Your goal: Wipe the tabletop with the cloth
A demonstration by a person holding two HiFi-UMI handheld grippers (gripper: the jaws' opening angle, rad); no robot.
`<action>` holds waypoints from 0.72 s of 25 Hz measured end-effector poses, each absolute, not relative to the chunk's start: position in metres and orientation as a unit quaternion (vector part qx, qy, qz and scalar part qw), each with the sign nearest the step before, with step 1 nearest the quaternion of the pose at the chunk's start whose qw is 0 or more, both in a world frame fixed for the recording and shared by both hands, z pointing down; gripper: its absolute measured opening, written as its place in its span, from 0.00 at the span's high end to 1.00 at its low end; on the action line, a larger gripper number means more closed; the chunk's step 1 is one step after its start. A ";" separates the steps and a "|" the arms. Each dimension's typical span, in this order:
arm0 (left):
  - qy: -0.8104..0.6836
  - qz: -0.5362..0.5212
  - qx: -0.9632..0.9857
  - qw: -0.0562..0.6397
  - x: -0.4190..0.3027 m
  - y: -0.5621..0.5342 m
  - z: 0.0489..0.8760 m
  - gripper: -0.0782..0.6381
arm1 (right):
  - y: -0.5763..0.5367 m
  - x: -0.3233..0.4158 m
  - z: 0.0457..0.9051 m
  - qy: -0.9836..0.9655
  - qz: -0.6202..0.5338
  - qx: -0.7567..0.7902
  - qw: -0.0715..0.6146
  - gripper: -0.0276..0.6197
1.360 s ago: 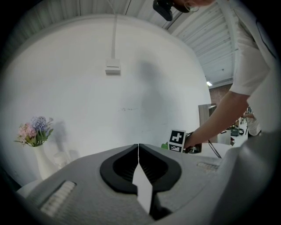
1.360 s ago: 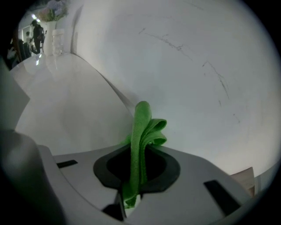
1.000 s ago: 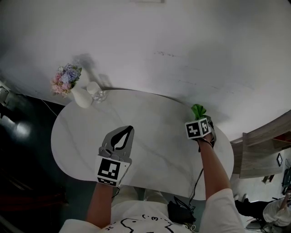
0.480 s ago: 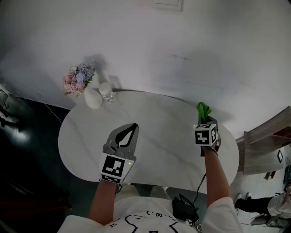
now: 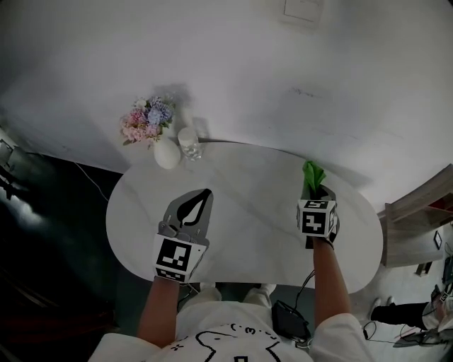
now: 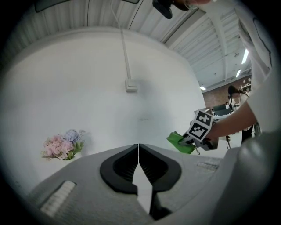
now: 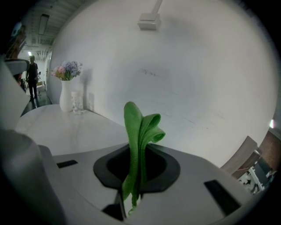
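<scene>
While hovering over the right end of the white oval tabletop (image 5: 248,219), pinches a green cloth (image 7: 139,132) in the right gripper (image 5: 318,192). Jaws clamped on the folded middle of the cloth. Bunched upper end poking up past the tips, a thin tail hanging down behind them. Cannot tell whether the cloth touches the tabletop.

Left gripper (image 5: 205,192) over the left-centre of the tabletop, well apart from the right one, pointing toward the wall. Jaws pressed together, tip against tip.

At the far left end, near the wall: white vase (image 5: 167,154) upright, holding pink and lilac flowers (image 5: 147,119). Clear glass (image 5: 190,143) just beside the vase, on its right.

Pale marbled look to the tabletop, faint grey veins. White wall behind, with a wall plate (image 5: 303,8) high up and a thin conduit running up from it in the left gripper view.

Bare forearms and white T-shirt (image 5: 233,339) at the near edge.
</scene>
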State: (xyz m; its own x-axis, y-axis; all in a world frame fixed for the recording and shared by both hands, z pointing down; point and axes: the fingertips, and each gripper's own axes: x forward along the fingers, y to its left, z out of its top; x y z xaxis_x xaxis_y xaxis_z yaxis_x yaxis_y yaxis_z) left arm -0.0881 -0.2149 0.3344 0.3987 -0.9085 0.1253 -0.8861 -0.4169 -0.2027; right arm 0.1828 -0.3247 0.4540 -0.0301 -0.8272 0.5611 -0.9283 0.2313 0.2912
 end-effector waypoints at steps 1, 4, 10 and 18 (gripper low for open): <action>0.540 -0.106 -0.833 0.052 -0.096 -0.214 0.333 0.87 | -0.322 0.174 0.453 -0.715 0.079 0.616 0.321 0.89; 0.544 -0.097 -0.832 0.054 -0.116 -0.210 0.331 0.87 | -0.313 0.150 0.452 -0.721 0.085 0.614 0.310 0.89; 0.550 -0.090 -0.828 0.059 -0.156 -0.201 0.327 0.87 | -0.297 0.100 0.455 -0.733 0.088 0.604 0.301 0.89; 0.579 -0.079 -0.810 0.056 -0.212 -0.188 0.330 0.87 | -0.285 0.029 0.443 -0.766 0.081 0.580 0.264 0.89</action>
